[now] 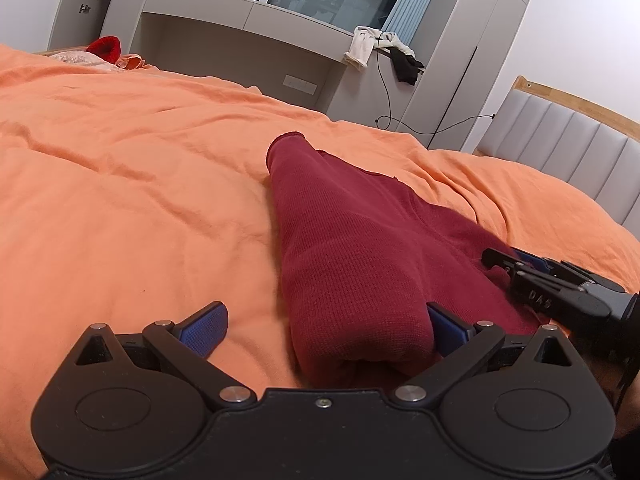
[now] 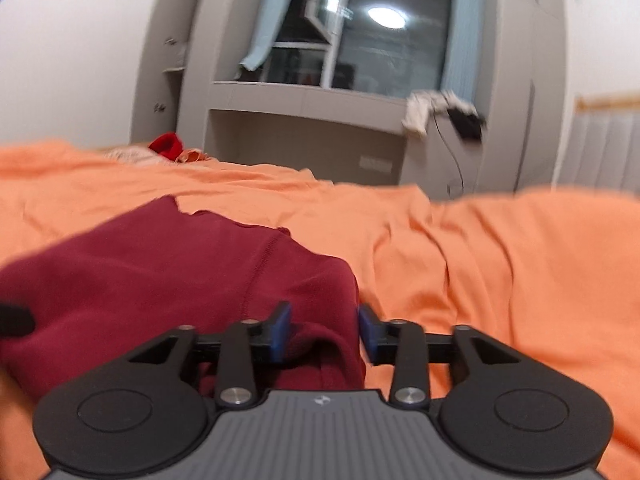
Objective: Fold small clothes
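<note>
The maroon knit garment [image 1: 344, 248] is lying part-folded on the orange duvet [image 1: 120, 184] — left gripper [image 1: 324, 330] gaping wide, right gripper [image 2: 323, 330] half-open astride its edge; next move likely needing a firm pinch

1. Home bedroom: orange bedding [image 1: 140, 168] is covering a bed with a padded headboard [image 1: 568, 140].
2. Grey built-in wardrobe [image 1: 500, 40] and window [image 2: 384, 36] with blue curtains are flanking it; clothes [image 1: 380, 46] are lying on the ledge.

A rumpled orange bed cover [image 1: 140, 168] spreads wide. Beyond it, a grey built-in shelf unit [image 1: 240, 20] carries draped white and black garments [image 1: 380, 46] beside a padded grey headboard [image 1: 568, 140].
</note>
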A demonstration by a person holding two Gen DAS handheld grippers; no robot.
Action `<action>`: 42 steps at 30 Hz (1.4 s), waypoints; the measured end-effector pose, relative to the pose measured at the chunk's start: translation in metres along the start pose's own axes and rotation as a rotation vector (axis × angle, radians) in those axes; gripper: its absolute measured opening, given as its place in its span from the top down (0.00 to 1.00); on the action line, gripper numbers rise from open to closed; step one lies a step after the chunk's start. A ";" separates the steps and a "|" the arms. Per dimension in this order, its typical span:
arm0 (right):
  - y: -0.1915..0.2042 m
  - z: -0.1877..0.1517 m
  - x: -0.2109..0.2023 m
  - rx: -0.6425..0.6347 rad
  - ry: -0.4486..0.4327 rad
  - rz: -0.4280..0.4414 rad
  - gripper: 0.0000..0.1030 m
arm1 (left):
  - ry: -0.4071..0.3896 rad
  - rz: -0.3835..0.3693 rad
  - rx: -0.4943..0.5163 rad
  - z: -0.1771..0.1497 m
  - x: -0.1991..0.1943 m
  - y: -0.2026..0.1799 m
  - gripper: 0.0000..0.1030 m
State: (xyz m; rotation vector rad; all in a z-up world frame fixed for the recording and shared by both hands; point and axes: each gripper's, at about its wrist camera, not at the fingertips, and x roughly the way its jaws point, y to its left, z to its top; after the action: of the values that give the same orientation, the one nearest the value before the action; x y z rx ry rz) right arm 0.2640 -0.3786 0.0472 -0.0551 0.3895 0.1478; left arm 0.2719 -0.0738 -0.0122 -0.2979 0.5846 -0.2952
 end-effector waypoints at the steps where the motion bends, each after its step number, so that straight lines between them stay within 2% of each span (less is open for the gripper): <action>1: -0.008 0.001 -0.001 0.054 0.009 0.018 0.44 | 0.000 0.003 0.003 0.000 0.000 0.000 0.00; 3: -0.024 0.001 -0.002 0.177 0.021 0.065 0.34 | 0.001 0.010 0.010 0.000 0.000 -0.002 0.00; 5: -0.040 0.000 0.000 0.306 0.045 0.127 0.20 | 0.000 0.016 0.017 -0.002 0.000 -0.003 0.00; 8: -0.054 -0.007 0.008 0.436 0.104 0.178 0.20 | -0.003 0.020 0.023 -0.003 0.001 -0.003 0.00; 11: -0.058 -0.016 0.020 0.478 0.164 0.188 0.21 | 0.003 0.022 0.021 -0.001 0.001 -0.005 0.00; 15: -0.057 -0.021 0.023 0.494 0.173 0.183 0.24 | 0.045 0.030 0.016 0.010 0.002 -0.008 0.00; 18: -0.055 -0.021 0.022 0.485 0.171 0.176 0.24 | 0.091 0.042 0.052 0.026 0.002 -0.015 0.01; 25: -0.054 -0.021 0.022 0.490 0.175 0.172 0.22 | 0.030 0.047 0.172 0.055 -0.006 -0.026 0.01; 28: -0.053 -0.021 0.022 0.484 0.174 0.170 0.21 | 0.026 0.052 0.159 0.069 0.005 -0.018 0.01; 31: -0.051 -0.021 0.021 0.481 0.172 0.167 0.20 | 0.073 0.083 0.142 0.074 0.023 -0.008 0.01; 39: -0.051 -0.023 0.023 0.486 0.171 0.156 0.13 | 0.103 0.037 0.021 0.055 0.042 0.018 0.00; 42: -0.051 -0.022 0.024 0.485 0.173 0.153 0.10 | 0.093 0.031 0.018 0.053 0.041 0.020 0.00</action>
State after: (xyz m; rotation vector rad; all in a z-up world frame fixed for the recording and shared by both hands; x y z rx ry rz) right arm 0.2854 -0.4274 0.0189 0.4429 0.5933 0.1967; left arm 0.3386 -0.0604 0.0022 -0.2581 0.6773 -0.2851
